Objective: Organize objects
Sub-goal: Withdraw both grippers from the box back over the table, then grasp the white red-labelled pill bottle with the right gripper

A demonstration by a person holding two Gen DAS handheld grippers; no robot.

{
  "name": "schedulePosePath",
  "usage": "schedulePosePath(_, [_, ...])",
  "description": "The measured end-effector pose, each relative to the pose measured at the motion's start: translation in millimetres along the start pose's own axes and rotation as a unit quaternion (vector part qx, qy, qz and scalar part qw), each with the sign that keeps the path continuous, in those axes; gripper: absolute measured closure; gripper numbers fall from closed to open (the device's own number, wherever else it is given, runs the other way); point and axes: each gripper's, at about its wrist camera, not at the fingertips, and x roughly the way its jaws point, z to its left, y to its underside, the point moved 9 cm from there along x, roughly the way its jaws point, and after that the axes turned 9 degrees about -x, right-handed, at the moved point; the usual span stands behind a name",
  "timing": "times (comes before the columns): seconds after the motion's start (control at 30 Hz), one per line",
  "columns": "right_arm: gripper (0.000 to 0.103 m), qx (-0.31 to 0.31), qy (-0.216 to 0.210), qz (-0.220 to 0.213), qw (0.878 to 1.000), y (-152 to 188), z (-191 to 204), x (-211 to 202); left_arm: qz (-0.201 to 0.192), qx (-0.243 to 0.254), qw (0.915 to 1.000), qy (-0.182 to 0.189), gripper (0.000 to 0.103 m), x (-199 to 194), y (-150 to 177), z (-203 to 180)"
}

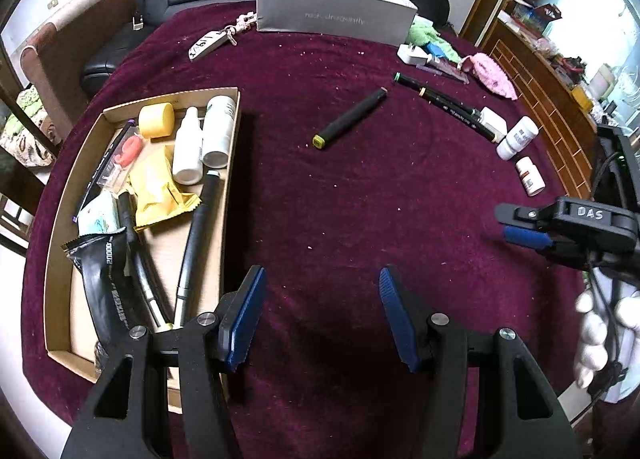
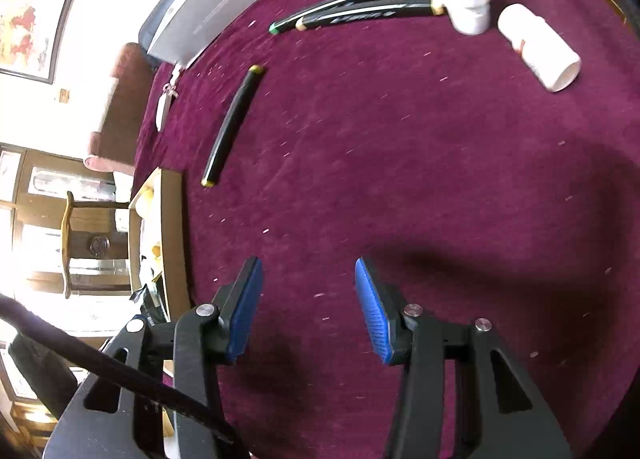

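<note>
**Both jaws part-open and empty over the maroon cloth**

While I hang above the table, the maroon cloth (image 1: 360, 195) fills nearly everything under me. At ten o'clock from my left gripper (image 1: 322, 279) lies the cardboard tray (image 1: 58, 279), already crowded: a black pouch (image 1: 106, 279), a yellow packet (image 1: 160, 191), dark pens, two white bottles (image 1: 202, 139) and a yellow roll (image 1: 157, 120). At twelve o'clock, at the far edge of the cloth, stands the grey box (image 1: 332, 15), with a key tag (image 1: 208, 45) at eleven beside it.

Loose things are spread from twelve round to two o'clock. A black marker with a yellow-green end (image 1: 350, 119) lies alone in the middle of the cloth, well apart from the tray. At one o'clock two more black markers (image 1: 444, 103) lie side by side, with a white charger (image 1: 412, 55) and a pink knitted piece (image 1: 494, 75) beyond them. At two o'clock are white pill bottles (image 1: 518, 137), one of them on its side (image 1: 530, 177).

My left jaws stand about half open with only cloth between the blue pads. My right gripper (image 2: 308, 271), seen at three o'clock from the left camera, is likewise part-open and holds nothing; in its own view the lone marker (image 2: 232, 127) lies at eleven o'clock and the toppled pill bottle (image 2: 540, 47) at one.
</note>
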Motion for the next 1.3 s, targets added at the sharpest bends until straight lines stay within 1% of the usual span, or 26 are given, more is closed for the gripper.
schedulePosePath(0.07, [0.057, 0.002, 0.000, 0.000, 1.000, -1.6, -8.5, -4.3, -0.007, -0.002, 1.0000, -0.005, 0.051, -1.0, -1.6, 1.0])
schedulePosePath(0.1, [0.057, 0.001, 0.000, 0.001, 1.000, -1.9, -12.1, -5.5, -0.019, -0.015, 0.9997, -0.005, 0.051, -6.1, -6.8, 8.4])
schedulePosePath(0.13, [0.057, 0.001, -0.001, 0.003, 1.000, -1.8, -15.6, -6.4, -0.026, -0.036, 0.9990, 0.003, 0.050, -10.8, -11.6, 17.0])
schedulePosePath(0.17, [0.057, 0.001, -0.002, 0.004, 1.000, -1.6, -17.6, -6.9, -0.033, -0.066, 0.9970, 0.023, 0.050, -15.6, -17.2, 28.7])
schedulePosePath(0.2, [0.057, 0.002, -0.005, 0.005, 1.000, -1.5, -20.3, -7.5, -0.040, -0.124, 0.9895, 0.064, 0.050, -22.0, -24.8, 50.4])
schedulePosePath(0.23, [0.057, 0.004, -0.007, 0.005, 1.000, -1.6, -23.3, -8.0, -0.043, -0.161, 0.9821, 0.089, 0.050, -23.9, -27.7, 65.7])
schedulePosePath(0.27, [0.057, 0.005, -0.008, 0.006, 1.000, -1.8, -25.0, -8.2, -0.041, -0.206, 0.9707, 0.116, 0.051, -23.6, -29.8, 86.3])
schedulePosePath(0.3, [0.057, 0.007, -0.009, 0.006, 1.000, -2.1, -26.6, -8.1, -0.030, -0.261, 0.9534, 0.148, 0.050, -19.6, -28.0, 111.0])
schedulePosePath(0.33, [0.057, 0.009, -0.011, 0.006, 1.000, -2.6, -27.2, -8.0, -0.026, -0.293, 0.9414, 0.166, 0.051, -17.1, -25.0, 125.1])
schedulePosePath(0.37, [0.057, 0.009, -0.013, 0.006, 1.000, -3.2, -26.9, -7.8, -0.024, -0.318, 0.9313, 0.175, 0.051, -14.7, -20.8, 138.3])
schedulePosePath(0.4, [0.057, 0.007, -0.015, 0.006, 1.000, -3.5, -25.0, -7.5, -0.021, -0.334, 0.9254, 0.177, 0.051, -11.3, -16.1, 151.5])
schedulePosePath(0.5, [0.057, 0.001, -0.017, 0.011, 1.000, -2.6, -19.0, -3.8, -0.005, -0.338, 0.9220, 0.188, 0.050, -0.8, -2.3, 158.2])
schedulePosePath(0.53, [0.057, 0.000, -0.018, 0.013, 1.000, -2.2, -16.6, -2.2, 0.003, -0.337, 0.9226, 0.187, 0.050, 3.6, 1.4, 157.6])
schedulePosePath(0.57, [0.057, -0.001, -0.018, 0.015, 1.000, -1.8, -14.7, -0.7, 0.011, -0.336, 0.9249, 0.177, 0.050, 7.9, 5.2, 158.6])
schedulePosePath(0.6, [0.057, -0.002, -0.018, 0.016, 1.000, -1.3, -12.6, 1.1, 0.017, -0.337, 0.9291, 0.151, 0.050, 14.0, 10.6, 164.7])
schedulePosePath(0.67, [0.057, -0.006, -0.018, 0.018, 1.000, 0.1, -6.3, 3.9, 0.020, -0.344, 0.9296, 0.130, 0.050, 19.1, 15.1, 174.5])
schedulePosePath(0.73, [0.057, -0.011, -0.016, 0.020, 1.000, 1.1, -1.1, 5.9, 0.017, -0.354, 0.9301, 0.097, 0.050, 20.2, 20.8, 193.1])
schedulePosePath(0.77, [0.057, -0.013, -0.016, 0.019, 1.000, 1.8, 1.1, 6.6, 0.015, -0.356, 0.9301, 0.091, 0.050, 19.7, 21.1, 200.4])
schedulePosePath(0.8, [0.057, -0.014, -0.015, 0.019, 1.000, 2.4, 3.0, 7.3, 0.013, -0.355, 0.9301, 0.092, 0.050, 15.9, 20.4, 210.2])
schedulePosePath(0.87, [0.057, -0.012, -0.014, 0.019, 1.000, 2.7, 4.5, 8.5, 0.011, -0.345, 0.9332, 0.100, 0.050, 9.2, 17.6, 210.8])
schedulePosePath(0.97, [0.056, -0.008, -0.010, 0.019, 1.000, 3.6, 5.1, 9.9, 0.011, -0.302, 0.9461, 0.117, 0.050, -3.4, 8.8, 191.9])
schedulePosePath(1.03, [0.056, -0.006, -0.008, 0.014, 1.000, 2.3, 5.8, 8.2, 0.011, -0.256, 0.9587, 0.124, 0.050, -12.1, 3.3, 164.9])
schedulePosePath(1.07, [0.056, -0.006, -0.008, 0.009, 1.000, -0.2, 6.0, 5.2, 0.010, -0.241, 0.9627, 0.123, 0.050, -14.4, 2.2, 154.1])
schedulePosePath(1.1, [0.056, -0.006, -0.006, 0.003, 1.000, -2.5, 5.9, 2.1, 0.009, -0.217, 0.9688, 0.120, 0.050, -16.5, -0.3, 139.3])
schedulePosePath(1.2, [0.056, 0.000, 0.003, -0.039, 0.999, -19.5, -0.8, -22.9, 0.014, -0.139, 0.9849, 0.101, 0.050, -18.7, -0.6, 92.2])
schedulePosePath(1.3, [0.056, 0.018, 0.037, -0.101, 0.994, -46.8, -25.3, -64.0, 0.024, -0.084, 0.9913, 0.098, 0.050, -13.4, 2.2, 53.2])
